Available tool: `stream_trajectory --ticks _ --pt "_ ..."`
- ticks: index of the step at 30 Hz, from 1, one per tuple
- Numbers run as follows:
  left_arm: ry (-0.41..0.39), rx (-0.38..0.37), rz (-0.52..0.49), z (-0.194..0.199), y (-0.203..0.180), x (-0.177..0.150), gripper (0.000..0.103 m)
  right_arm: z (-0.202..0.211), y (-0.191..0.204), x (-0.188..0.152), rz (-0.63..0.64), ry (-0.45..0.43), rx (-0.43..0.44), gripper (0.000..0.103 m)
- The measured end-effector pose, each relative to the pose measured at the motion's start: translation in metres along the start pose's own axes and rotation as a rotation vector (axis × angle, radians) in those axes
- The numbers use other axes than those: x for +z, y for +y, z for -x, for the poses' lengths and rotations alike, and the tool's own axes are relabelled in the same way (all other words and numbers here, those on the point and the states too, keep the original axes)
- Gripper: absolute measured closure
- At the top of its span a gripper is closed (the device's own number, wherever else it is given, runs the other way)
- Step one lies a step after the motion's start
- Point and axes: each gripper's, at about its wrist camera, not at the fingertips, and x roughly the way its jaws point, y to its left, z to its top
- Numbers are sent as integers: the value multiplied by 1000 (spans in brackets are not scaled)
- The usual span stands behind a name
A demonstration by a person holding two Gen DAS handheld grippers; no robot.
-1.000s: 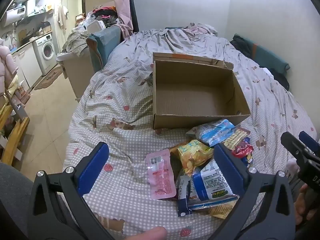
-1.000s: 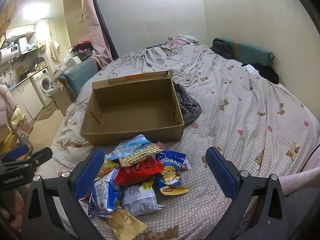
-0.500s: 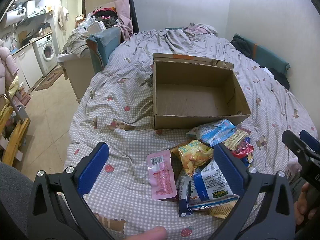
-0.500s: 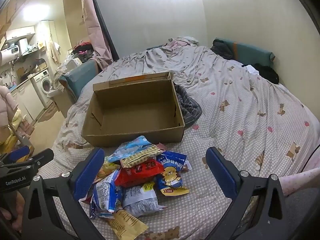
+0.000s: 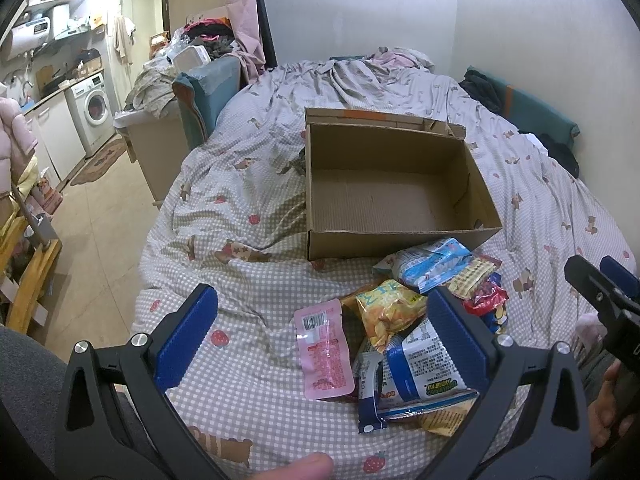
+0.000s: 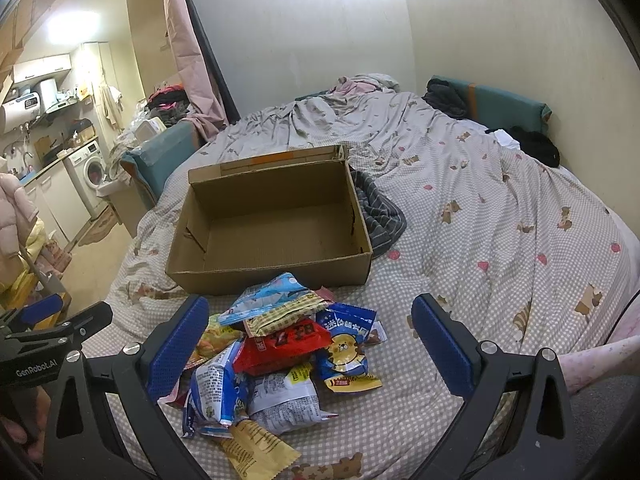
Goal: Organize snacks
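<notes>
An empty open cardboard box (image 5: 392,196) (image 6: 272,224) sits on the bed. A pile of snack packets (image 5: 416,328) (image 6: 280,344) lies on the bedspread just in front of it. It includes a pink sachet (image 5: 324,354), a yellow bag (image 5: 390,310), a red packet (image 6: 288,342) and a blue cartoon packet (image 6: 346,350). My left gripper (image 5: 320,332) is open and empty, above the pile's left side. My right gripper (image 6: 312,344) is open and empty, above the pile.
The bed (image 6: 500,240) has a checked spread with rumpled sheets at the far end. A striped grey cloth (image 6: 380,216) lies right of the box. Dark clothes and a teal cushion (image 6: 508,104) line the wall. Floor and a washing machine (image 5: 94,110) are left.
Both grippers have drifted very slightly; the view is almost the same. Nothing was picked up or moved.
</notes>
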Motion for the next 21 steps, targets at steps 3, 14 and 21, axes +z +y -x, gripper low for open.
stream_trajectory --ticks 3,14,21 --pt "-1 0 -4 0 -1 0 0 0 -1 1 -2 2 2 0" --pt "-3 2 -3 0 -2 0 0 1 2 0 2 -3 2 0" --pt "2 -1 -14 1 -3 -1 0 0 4 0 10 1 0 0"
